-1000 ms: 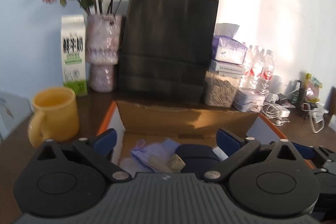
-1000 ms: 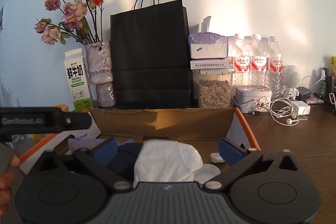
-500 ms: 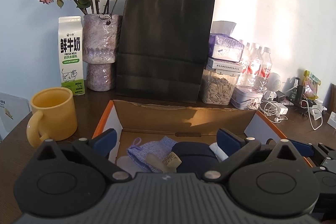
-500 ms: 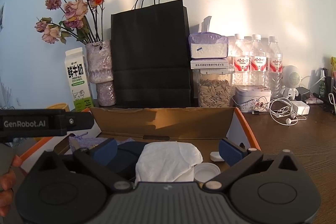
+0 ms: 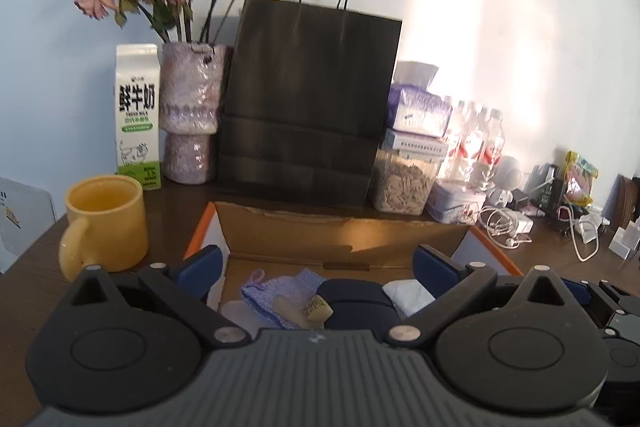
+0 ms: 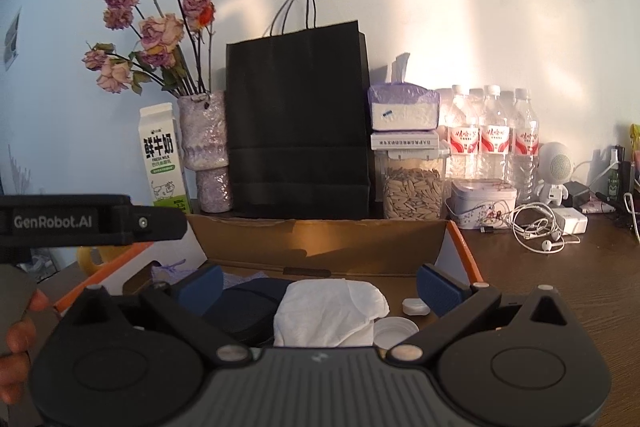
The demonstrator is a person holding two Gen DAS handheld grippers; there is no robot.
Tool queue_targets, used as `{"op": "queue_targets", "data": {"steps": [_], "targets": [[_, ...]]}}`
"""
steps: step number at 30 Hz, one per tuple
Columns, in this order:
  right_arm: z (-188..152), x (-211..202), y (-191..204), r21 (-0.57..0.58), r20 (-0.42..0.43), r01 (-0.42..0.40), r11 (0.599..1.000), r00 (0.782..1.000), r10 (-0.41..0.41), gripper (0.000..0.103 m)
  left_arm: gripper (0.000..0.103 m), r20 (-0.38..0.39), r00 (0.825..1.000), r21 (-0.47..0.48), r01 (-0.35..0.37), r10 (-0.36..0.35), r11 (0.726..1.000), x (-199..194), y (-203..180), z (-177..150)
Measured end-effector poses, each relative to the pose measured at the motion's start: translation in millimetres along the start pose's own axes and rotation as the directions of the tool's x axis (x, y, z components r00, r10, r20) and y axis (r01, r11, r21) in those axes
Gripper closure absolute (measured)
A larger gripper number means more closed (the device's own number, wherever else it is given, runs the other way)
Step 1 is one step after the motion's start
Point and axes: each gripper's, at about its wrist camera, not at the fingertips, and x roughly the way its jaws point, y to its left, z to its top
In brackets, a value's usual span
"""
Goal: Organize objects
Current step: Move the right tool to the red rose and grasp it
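An open cardboard box (image 5: 344, 231) with orange-edged flaps lies on the dark wooden table. Inside it are a lilac knitted cloth (image 5: 280, 287), a cork (image 5: 316, 309), a dark blue case (image 5: 356, 301) and a white crumpled tissue (image 6: 328, 311). Two white lids (image 6: 394, 327) rest at the box's right side. My left gripper (image 5: 316, 271) hovers open over the box's near edge, holding nothing. My right gripper (image 6: 320, 285) is open too, above the tissue and the case (image 6: 244, 303). The left gripper's body (image 6: 88, 221) crosses the left of the right wrist view.
A yellow mug (image 5: 106, 221) stands left of the box. Behind it are a milk carton (image 5: 138, 115), a vase of dried roses (image 5: 192, 115), a black paper bag (image 5: 308, 103), a seed jar (image 6: 414, 187), a tin (image 6: 482, 201), water bottles (image 6: 494, 139) and earphone cables (image 6: 540, 227).
The left gripper has lifted and pulled back slightly, so the vase and bag sit lower in its view. The right gripper has barely moved. Both stay open and empty.
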Motion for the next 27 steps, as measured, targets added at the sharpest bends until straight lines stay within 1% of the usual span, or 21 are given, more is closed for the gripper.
{"op": "queue_targets", "data": {"steps": [5, 10, 22, 27], "targets": [[-1.1, -17.6, 2.0, -0.014, 0.014, -0.011, 1.000, 1.000, 0.011, 0.000, 0.000, 0.023, 1.000, 0.007, 0.001, -0.002, 1.000, -21.4, -0.1, -1.5], [-6.2, -36.6, 4.0, -0.028, 0.017, -0.021, 0.999, 1.000, 0.022, 0.000, 0.000, 0.023, 1.000, -0.004, -0.015, 0.015, 1.000, -41.5, 3.9, -12.8], [-34.4, -87.7, 8.5, -0.100, -0.034, -0.019, 0.995, 0.999, 0.016, 0.000, 0.000, -0.035, 0.997, 0.028, -0.065, 0.066, 0.997, -85.4, 19.7, -42.9], [-47.2, -108.9, 5.7, -0.105, -0.060, -0.030, 0.994, 0.998, 0.024, 0.000, 0.000, -0.065, 0.995, 0.034, -0.074, 0.076, 0.997, -103.4, 24.9, -57.3]]}}
